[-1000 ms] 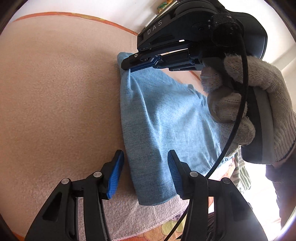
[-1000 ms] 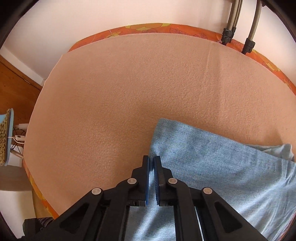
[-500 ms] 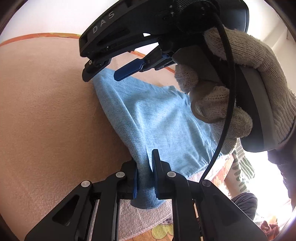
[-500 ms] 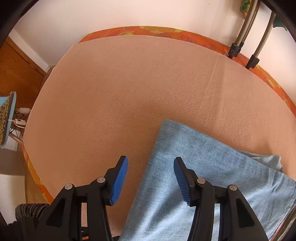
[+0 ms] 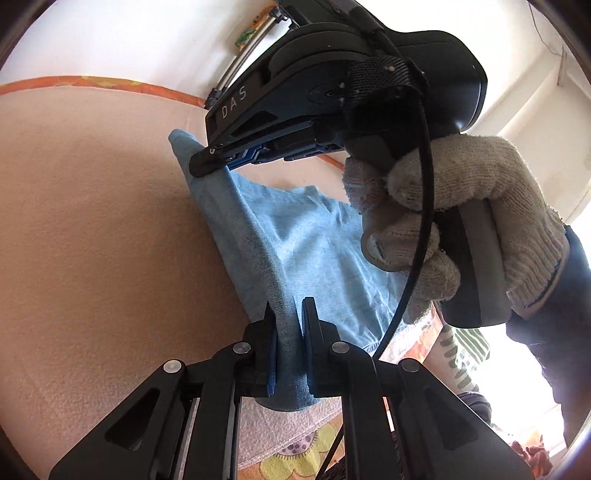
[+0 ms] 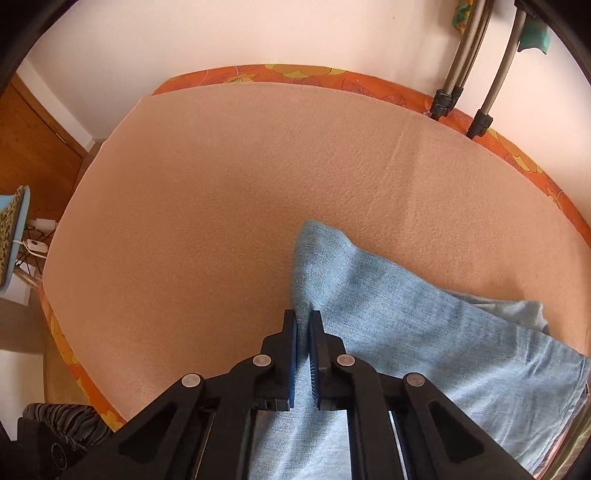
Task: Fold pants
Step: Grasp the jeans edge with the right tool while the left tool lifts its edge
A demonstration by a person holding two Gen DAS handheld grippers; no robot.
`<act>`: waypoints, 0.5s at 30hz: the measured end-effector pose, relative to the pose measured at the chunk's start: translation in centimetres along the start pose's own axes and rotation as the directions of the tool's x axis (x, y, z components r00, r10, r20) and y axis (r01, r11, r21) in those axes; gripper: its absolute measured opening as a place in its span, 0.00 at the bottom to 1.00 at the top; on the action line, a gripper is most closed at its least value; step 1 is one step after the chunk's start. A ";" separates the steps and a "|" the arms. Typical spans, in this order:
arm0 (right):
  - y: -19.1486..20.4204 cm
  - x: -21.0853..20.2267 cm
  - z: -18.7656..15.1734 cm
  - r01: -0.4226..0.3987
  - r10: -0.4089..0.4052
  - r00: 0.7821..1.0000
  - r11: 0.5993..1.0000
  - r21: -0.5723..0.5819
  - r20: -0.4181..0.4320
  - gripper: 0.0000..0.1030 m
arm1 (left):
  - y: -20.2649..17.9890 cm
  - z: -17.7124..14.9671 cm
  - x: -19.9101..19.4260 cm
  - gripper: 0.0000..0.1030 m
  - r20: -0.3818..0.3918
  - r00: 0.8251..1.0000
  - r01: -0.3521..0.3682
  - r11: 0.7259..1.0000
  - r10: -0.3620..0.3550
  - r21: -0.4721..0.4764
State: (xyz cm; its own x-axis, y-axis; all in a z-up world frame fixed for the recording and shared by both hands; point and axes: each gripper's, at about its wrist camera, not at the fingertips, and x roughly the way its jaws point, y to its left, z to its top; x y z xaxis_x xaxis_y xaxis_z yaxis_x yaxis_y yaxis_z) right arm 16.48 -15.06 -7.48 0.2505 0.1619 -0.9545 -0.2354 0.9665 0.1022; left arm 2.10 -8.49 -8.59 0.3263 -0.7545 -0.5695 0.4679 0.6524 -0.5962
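The pants (image 5: 317, 254) are light blue, like faded denim. The blanket (image 6: 229, 206) under them is plain peach-pink. The sheet (image 6: 295, 73) peeking out at 12 o'clock is orange with yellow flowers. The left gripper (image 5: 290, 343) is black with bright blue pads (image 5: 272, 363). The right gripper (image 6: 303, 354) is black and blue too. The glove (image 5: 476, 206) at 3 o'clock is cream, and the sleeve (image 5: 569, 306) by it is dark blue. The wall (image 6: 221, 33) is white. The floor (image 6: 33, 147) at 9 o'clock is brown wood.
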 end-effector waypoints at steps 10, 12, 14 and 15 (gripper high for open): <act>-6.5 -7.4 -1.9 -0.102 0.084 0.979 0.991 0.087 0.187 0.02 | -7.8 2.9 1.0 0.10 -0.003 0.999 0.048 0.990 -0.048 0.136; -8.3 -8.7 -2.5 -0.114 0.087 0.972 0.987 0.110 0.220 0.02 | -9.3 3.3 1.8 0.10 -0.007 0.998 0.067 0.986 -0.067 0.152; -10.0 -10.1 -3.5 -0.121 0.084 0.964 0.983 0.137 0.251 0.02 | -10.9 3.7 2.7 0.10 -0.012 0.997 0.083 0.981 -0.082 0.174; -11.3 -10.7 -3.9 -0.125 0.082 0.961 0.981 0.150 0.264 0.02 | -11.8 3.7 3.4 0.10 -0.017 0.996 0.090 0.979 -0.089 0.185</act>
State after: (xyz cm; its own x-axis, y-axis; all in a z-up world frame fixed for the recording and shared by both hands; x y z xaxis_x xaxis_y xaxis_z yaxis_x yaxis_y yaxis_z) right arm 12.78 -28.49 0.46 0.4696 0.2872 -0.8349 -0.1216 0.9576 0.2611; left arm 0.75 -19.02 -1.39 0.2697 -0.8081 -0.5237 0.6391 0.5570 -0.5304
